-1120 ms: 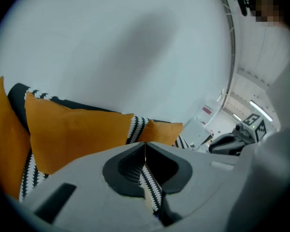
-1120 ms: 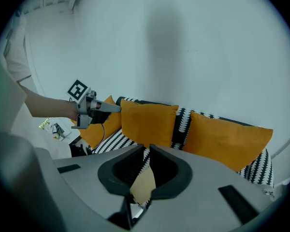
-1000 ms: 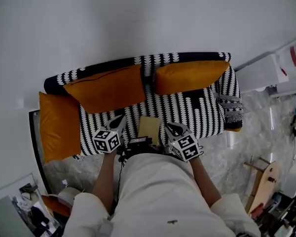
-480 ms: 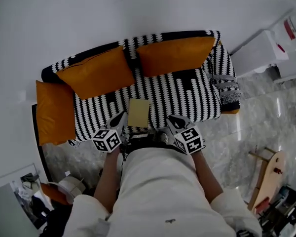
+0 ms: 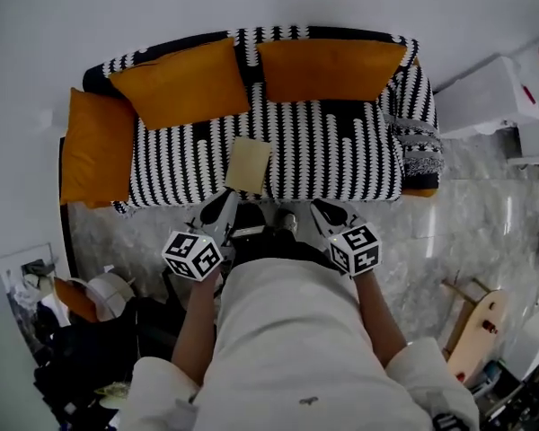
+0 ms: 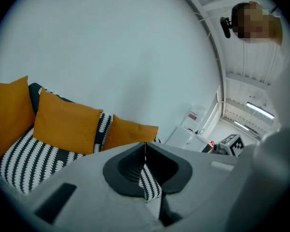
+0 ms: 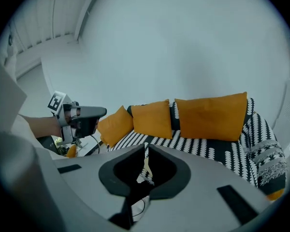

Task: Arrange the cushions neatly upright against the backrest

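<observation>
Sofa [image 5: 341, 151], upper frame: back cushions [image 5: 181, 83] upright against backrest; third cushion [image 5: 94, 151] at left armrest. Left gripper [image 5: 221, 208], right gripper [image 5: 324, 210], lower centre: jaws together, empty.

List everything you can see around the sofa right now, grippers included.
sofa: one, black-and-white patterned, against the white wall.
backrest cushions: two, orange, leaning side by side on the backrest.
side cushion: one, orange, at the sofa's left end.
flat pad: one, pale yellow, on the seat near its front edge.
throw: one, grey patterned, over the right armrest.
cabinet: one, white, right of the sofa.
wooden board: one, light wood, on the floor at lower right.
left gripper: one, grey with a marker cube, in front of the sofa, jaws together, empty.
right gripper: one, same build, beside it, jaws together, empty.
</observation>
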Motion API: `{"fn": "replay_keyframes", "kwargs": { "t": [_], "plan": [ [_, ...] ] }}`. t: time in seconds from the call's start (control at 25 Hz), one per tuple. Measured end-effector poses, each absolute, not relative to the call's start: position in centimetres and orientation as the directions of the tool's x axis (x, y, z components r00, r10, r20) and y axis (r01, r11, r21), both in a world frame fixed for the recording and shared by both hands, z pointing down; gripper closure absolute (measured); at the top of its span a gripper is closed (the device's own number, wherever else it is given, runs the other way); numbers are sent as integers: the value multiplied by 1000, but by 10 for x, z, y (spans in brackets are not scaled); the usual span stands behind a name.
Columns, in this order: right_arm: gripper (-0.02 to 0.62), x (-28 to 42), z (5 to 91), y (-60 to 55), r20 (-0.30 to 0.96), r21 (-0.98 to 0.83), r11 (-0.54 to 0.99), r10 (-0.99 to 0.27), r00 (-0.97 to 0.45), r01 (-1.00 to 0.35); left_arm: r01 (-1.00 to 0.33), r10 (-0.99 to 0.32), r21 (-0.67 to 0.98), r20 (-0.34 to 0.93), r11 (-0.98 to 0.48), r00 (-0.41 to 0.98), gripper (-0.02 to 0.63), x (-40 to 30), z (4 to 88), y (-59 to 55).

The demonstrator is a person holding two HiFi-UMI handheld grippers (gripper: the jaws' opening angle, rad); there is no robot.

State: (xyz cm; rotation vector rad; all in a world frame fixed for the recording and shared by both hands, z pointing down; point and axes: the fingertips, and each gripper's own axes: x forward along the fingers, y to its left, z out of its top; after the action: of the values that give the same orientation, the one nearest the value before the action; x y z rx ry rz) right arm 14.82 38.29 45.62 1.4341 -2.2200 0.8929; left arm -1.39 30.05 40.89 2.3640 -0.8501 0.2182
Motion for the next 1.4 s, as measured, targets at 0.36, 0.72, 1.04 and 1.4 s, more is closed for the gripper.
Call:
{"fn": "replay_keyframes", "kwargs": {
  "t": [0.36, 0.72, 1.04, 1.4],
  "plan": [
    [572, 103, 417, 376, 498, -339, 415, -682, -535, -844, -635, -559, 423, 305, -646, 771, 592, -52, 365, 327],
    [583, 66, 410, 389, 454, -364, 506, -637, -623, -782, -633, -563, 424, 293, -647, 772, 592, -72, 368, 340],
    [586, 48, 404, 386, 463, -307, 548, -628, -625, -778, -629, -564, 427, 284, -650, 775, 592, -88, 367, 344],
    [588, 40, 399, 387, 462, -281, 557, -635, -619, -781, -633, -567, 424, 286, -648, 773, 592, -95, 366, 348]
  ]
}}
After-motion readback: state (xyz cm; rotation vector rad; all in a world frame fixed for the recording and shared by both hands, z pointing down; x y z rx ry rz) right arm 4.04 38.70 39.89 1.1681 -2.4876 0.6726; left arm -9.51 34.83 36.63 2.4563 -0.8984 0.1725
